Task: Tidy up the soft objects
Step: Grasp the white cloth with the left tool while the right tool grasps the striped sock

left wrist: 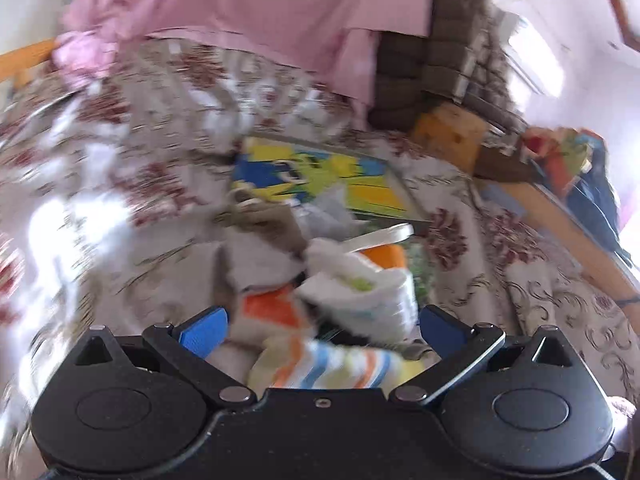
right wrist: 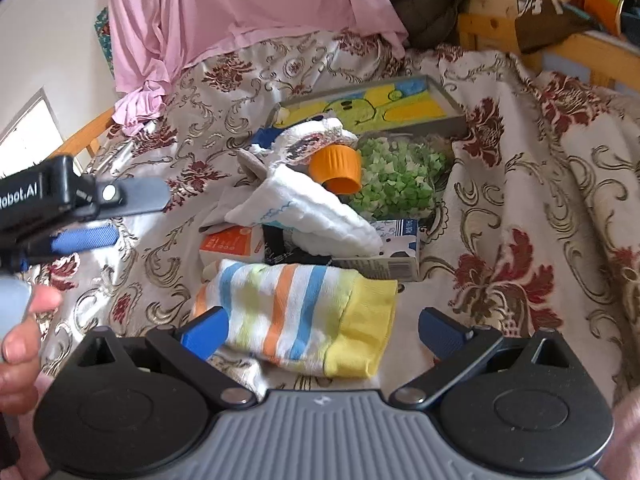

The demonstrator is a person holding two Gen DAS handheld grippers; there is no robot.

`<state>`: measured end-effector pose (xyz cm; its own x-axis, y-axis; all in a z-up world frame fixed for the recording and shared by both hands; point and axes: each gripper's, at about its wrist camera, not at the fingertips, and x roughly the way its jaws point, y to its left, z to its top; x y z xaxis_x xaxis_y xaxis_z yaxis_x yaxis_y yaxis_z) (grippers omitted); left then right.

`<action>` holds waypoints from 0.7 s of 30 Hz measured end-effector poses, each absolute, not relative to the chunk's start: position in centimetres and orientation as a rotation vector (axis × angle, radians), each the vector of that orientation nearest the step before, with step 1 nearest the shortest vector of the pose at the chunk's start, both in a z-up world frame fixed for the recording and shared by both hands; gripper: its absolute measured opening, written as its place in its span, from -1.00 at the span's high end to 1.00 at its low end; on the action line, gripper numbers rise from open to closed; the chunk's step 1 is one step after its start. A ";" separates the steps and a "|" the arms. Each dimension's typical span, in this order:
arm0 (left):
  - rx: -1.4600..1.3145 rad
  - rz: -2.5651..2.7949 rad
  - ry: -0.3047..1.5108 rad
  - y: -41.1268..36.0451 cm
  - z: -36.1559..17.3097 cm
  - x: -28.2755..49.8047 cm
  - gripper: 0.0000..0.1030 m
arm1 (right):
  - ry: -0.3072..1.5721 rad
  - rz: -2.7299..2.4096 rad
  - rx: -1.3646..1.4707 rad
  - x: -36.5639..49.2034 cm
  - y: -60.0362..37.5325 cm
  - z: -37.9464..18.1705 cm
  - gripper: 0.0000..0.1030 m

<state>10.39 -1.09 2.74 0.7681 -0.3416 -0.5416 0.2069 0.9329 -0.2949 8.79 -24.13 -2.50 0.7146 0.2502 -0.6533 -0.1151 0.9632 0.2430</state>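
Observation:
A striped sock (right wrist: 296, 312) with a yellow cuff lies flat on the floral bedspread (right wrist: 520, 184). It sits between the wide-apart blue fingers of my right gripper (right wrist: 322, 334), which is open and not pinching it. Behind the sock a white quilted cloth (right wrist: 304, 208) is draped over a small pile. My left gripper (right wrist: 142, 216) hovers open at the left, apart from the pile. The left wrist view is blurred. There, the left gripper (left wrist: 322, 328) is open over the striped sock (left wrist: 328, 364) and the white cloth (left wrist: 360, 292).
The pile also holds an orange cup (right wrist: 336, 168), a bag of green bits (right wrist: 396, 176), an orange-and-white box (right wrist: 232, 246), a cow-print carton (right wrist: 396, 252) and a grey cloth (right wrist: 250, 164). A grey tray (right wrist: 452, 120) with a yellow picture lies behind. Pink fabric (right wrist: 240, 12) hangs at the back.

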 end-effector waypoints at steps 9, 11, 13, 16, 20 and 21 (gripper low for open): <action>-0.247 -0.461 0.793 -2.9 0.0 18.1 -0.98 | 0.840 0.181 0.349 13.7 -25.0 -5.8 -1.00; -0.317 -0.484 0.839 -2.9 -1.0 19.4 -0.98 | 0.843 0.180 0.407 14.0 -25.6 -6.5 -1.00; -0.396 -0.522 0.875 -2.9 -1.8 20.3 -0.98 | 0.829 0.169 0.429 14.3 -25.7 -6.9 -1.00; -0.457 -0.557 0.901 -3.2 -2.4 21.3 -0.98 | 0.820 0.153 0.442 14.8 -25.7 -7.3 -1.00; -0.492 -0.571 0.942 -4.1 -3.0 22.6 -0.98 | 0.856 0.162 0.443 15.6 -25.2 -8.1 -1.00; -0.501 -0.568 0.954 -4.3 -3.2 22.9 -0.98 | 0.862 0.163 0.440 15.6 -25.0 -8.2 -1.00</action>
<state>22.92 -4.29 -3.18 0.4561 -0.6484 -0.6096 0.2267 0.7470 -0.6249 15.64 -24.99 -8.18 0.6450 0.3130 -0.6971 0.0366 0.8985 0.4374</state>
